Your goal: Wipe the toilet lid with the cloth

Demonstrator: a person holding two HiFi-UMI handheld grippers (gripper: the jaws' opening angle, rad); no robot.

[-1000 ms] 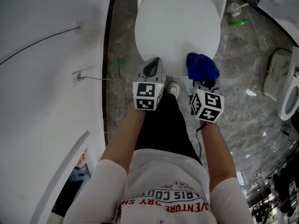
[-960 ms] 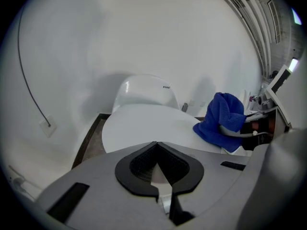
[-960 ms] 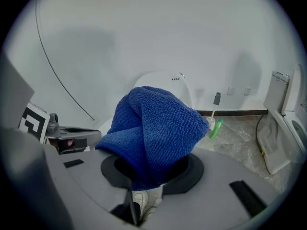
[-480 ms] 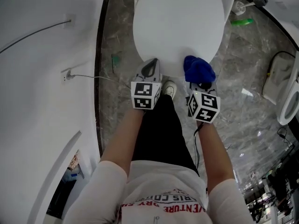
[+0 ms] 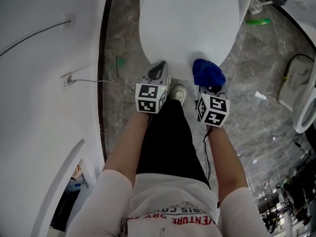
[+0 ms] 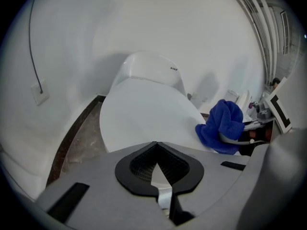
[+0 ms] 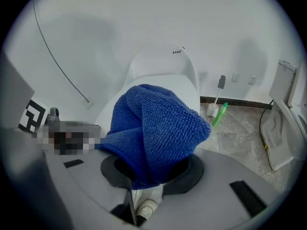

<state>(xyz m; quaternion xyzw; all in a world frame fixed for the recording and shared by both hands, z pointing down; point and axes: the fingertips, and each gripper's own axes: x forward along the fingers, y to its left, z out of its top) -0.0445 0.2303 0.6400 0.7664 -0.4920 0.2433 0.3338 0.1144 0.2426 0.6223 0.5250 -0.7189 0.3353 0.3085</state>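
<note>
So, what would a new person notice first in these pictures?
The bright blue cloth stands out first, bunched in the fingers of the right gripper at the near edge of the white toilet lid. The left gripper is beside it, shut and empty, and a green bottle lies on the floor further back.

Even soft light, fisheye edges, dark vignette

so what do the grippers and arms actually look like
The left gripper and right gripper are both grey, with black-lined jaws. Each carries a white cube with black square markers. A thin dark cable runs back from the right one along the forearm. The arms are bare below the short white sleeves of a T-shirt with red print.
</note>
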